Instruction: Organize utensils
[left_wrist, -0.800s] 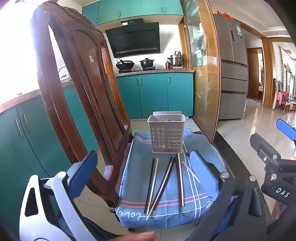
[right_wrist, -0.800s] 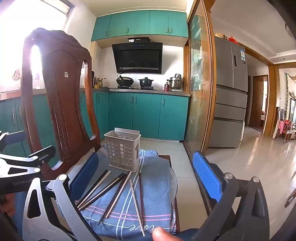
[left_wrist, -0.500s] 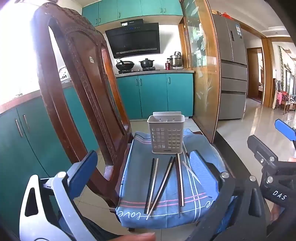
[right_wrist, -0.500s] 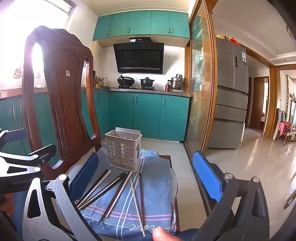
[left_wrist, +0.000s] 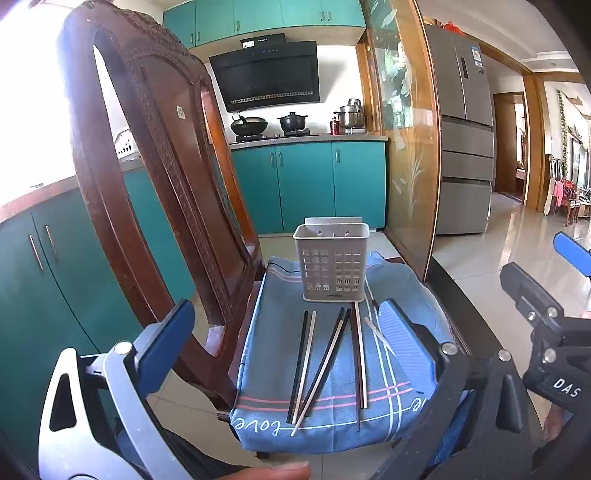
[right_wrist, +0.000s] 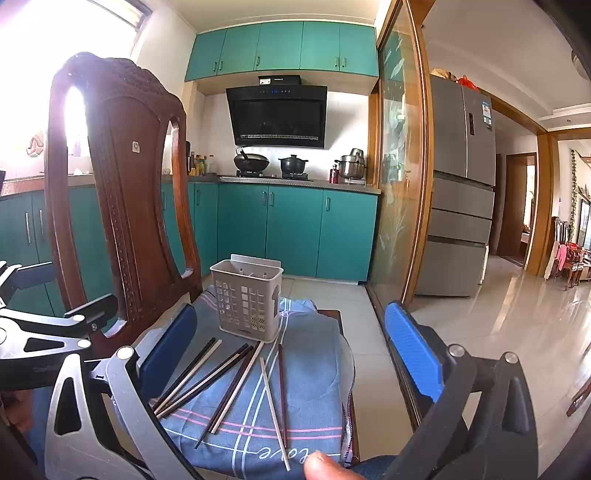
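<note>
While both hover short of the chair, left gripper (left_wrist: 284, 347) and right gripper (right_wrist: 295, 350) keep fingers spread wide, holding nothing. Dark and pale chopsticks (left_wrist: 325, 365) lie loose on blue striped cloth (left_wrist: 273, 343) before grey perforated plastic holder (left_wrist: 331, 266). Nothing has shifted since earlier. Only the left view shows the right gripper.

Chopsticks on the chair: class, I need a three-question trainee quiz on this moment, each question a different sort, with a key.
1. True or false: the chopsticks already stand in the grey basket.
2. What covers the chair seat? A towel B blue cloth C newspaper
3. Fill in: the left gripper and right gripper are both ____, holding nothing.

Key: 1 false, they lie on the cloth; 2 B; 3 open.
</note>
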